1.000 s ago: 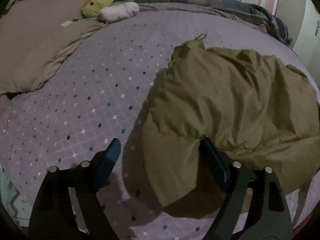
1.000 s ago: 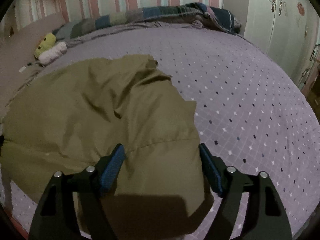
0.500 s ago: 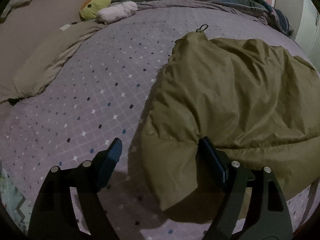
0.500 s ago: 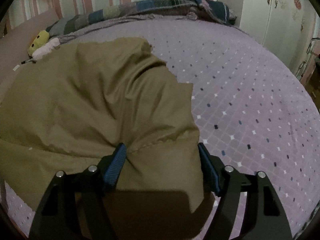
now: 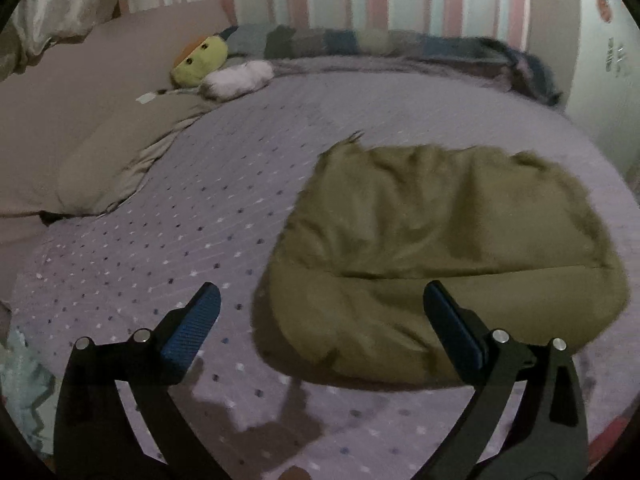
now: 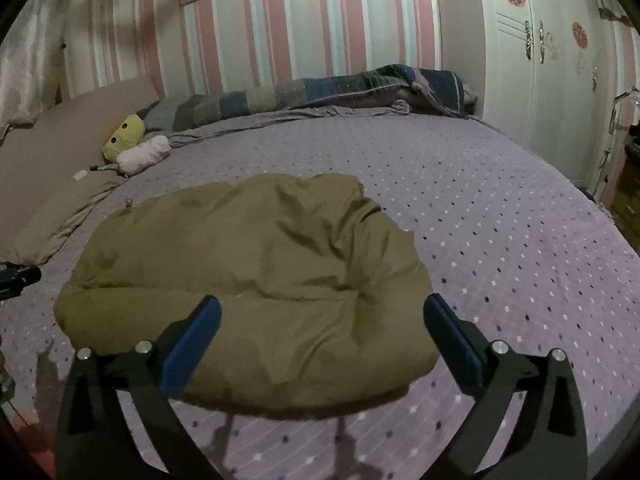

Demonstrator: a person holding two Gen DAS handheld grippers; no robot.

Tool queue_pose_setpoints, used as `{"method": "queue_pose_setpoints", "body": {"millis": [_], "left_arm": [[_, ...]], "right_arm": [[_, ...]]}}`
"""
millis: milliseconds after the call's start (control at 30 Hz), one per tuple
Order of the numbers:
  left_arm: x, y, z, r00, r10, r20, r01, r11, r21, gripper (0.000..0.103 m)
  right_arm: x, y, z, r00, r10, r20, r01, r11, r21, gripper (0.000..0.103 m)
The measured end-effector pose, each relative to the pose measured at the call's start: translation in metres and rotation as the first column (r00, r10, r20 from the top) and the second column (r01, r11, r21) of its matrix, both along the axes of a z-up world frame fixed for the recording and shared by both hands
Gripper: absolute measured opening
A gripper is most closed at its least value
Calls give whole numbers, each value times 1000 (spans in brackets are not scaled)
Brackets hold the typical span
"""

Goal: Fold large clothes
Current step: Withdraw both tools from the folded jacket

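Jacket (image 6: 256, 280) lies bunched as a puffy olive pad on the bed (image 6: 500, 220), near the front edge, fold seam running across its near side. Looks padded: soft, light, bulky, probably slick shell, so it likely springs back and slides on the sheet. You want to pinch at the seam or a corner, where the layers are thinnest, not the fat middle.

Left tool (image 5: 320, 316) hangs above the sheet off the jacket's left front corner, jaws opening, nothing between them. Right tool (image 6: 322, 320) hangs over the jacket's near edge, jaws opening too, pads clear of the cloth. Both released.

Around: pillow (image 5: 92, 168) at left, green plush (image 5: 200, 60) and pink roll (image 5: 236, 80) near the headboard, striped blanket (image 6: 340, 88) along the far side. All well apart from the jacket. Nothing blocks you; plenty of bare sheet at right for the next fold.
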State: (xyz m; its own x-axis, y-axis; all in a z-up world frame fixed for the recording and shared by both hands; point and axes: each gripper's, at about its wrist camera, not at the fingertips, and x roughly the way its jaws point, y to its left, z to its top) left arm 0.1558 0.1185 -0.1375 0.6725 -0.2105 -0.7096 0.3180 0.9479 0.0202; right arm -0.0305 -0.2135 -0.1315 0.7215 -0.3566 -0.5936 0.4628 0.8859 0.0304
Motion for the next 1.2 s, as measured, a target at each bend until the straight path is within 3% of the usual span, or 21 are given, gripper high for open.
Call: {"method": "queue_pose_setpoints", "body": {"millis": [167, 367, 667, 733, 867, 1200], "left_arm": [[-30, -20, 16, 999, -32, 21, 31, 999, 25, 100], [-53, -32, 32, 997, -48, 56, 45, 998, 38, 100], [-50, -37, 52, 997, 32, 67, -33, 999, 9, 100], [-53, -40, 59, 997, 17, 73, -17, 1000, -6, 100], [-64, -48, 72, 990, -10, 142, 5, 999, 36, 100], [-67, -44, 76, 993, -25, 113, 22, 999, 31, 100]], "right_arm": [[-5, 22, 2, 998, -30, -49, 30, 1000, -1, 101], [-10, 33, 15, 994, -96, -47, 97, 995, 31, 101], [6, 48, 37, 984, -162, -70, 158, 986, -51, 101], [11, 52, 44, 985, -152, -82, 147, 987, -62, 101], [16, 63, 52, 984, -141, -111, 127, 984, -125, 101], [4, 53, 49, 990, -103, -93, 108, 992, 57, 101]]}}
